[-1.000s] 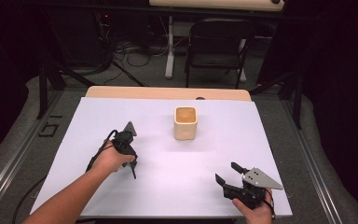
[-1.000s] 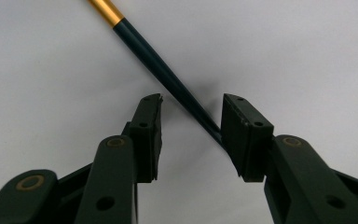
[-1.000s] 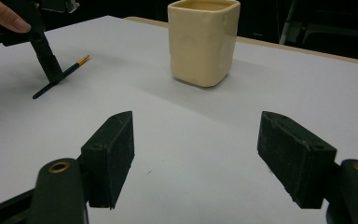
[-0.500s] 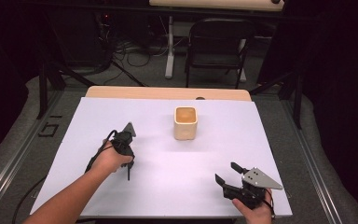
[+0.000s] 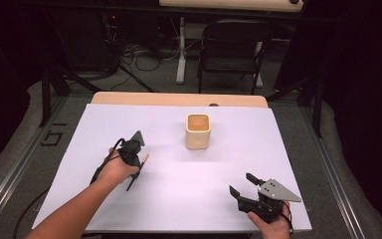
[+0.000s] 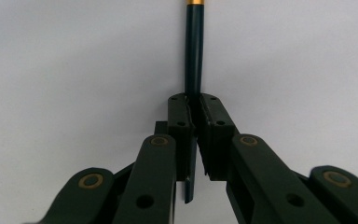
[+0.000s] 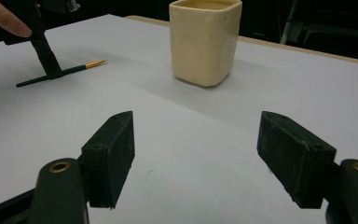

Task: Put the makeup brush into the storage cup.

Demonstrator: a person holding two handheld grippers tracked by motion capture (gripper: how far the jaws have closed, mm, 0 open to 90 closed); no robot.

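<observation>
- The dark pen (image 6: 194,56) with a gold band lies flat on the white table (image 5: 179,199), left of centre and well apart from the cream cup (image 5: 198,131); the left gripper (image 6: 194,100) has just been closing its jaws, and its pads now press on the pen's shaft from both sides.
- The person's left forearm comes in slanting from the lower left in the high view; the left hand (image 5: 114,167) wraps the left gripper's body, tipped downward so the jaws meet the table.
- The right gripper (image 7: 196,140) rests near the table's front right corner, held low in the right hand (image 5: 271,226); its jaws stand wide apart with nothing between them, pointing towards the cup.
- The left gripper view gives the pinch close up, the shaft running on past the pads to its gold band; the right gripper view shows the pen from the side, level on the table, with a fingertip (image 7: 7,23) above it; the high view alone shows a chair (image 5: 234,50) beyond the table.
</observation>
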